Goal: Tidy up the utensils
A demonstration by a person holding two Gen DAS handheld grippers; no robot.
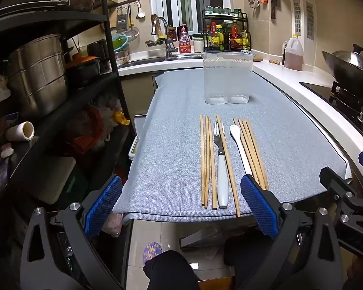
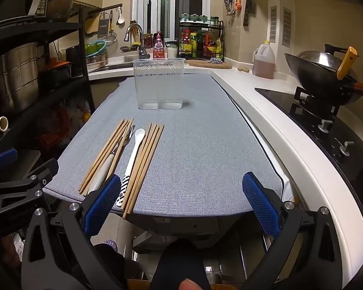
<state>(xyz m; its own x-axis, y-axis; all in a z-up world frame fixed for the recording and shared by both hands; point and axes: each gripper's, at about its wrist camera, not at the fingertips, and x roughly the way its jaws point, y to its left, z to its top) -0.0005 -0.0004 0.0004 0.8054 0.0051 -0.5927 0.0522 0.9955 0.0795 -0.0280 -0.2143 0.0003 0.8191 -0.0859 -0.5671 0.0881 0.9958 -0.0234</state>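
Wooden chopsticks (image 1: 207, 159), fork (image 1: 220, 166) and white spoon (image 2: 133, 154) lie side by side on grey cloth (image 2: 200, 149); clear holder (image 1: 226, 77) beyond. Left gripper (image 1: 181, 207) and right gripper (image 2: 181, 205) both spread wide, holding nothing.

On the grey cloth (image 1: 176, 125): 8 wooden chopsticks (image 1: 207, 159) by my count, though the right-hand bunch overlaps, so it's approximate. 1 fork (image 1: 220, 159), 1 white spoon (image 1: 238, 140), 1 clear plastic holder (image 1: 226, 77) with 2 compartments.
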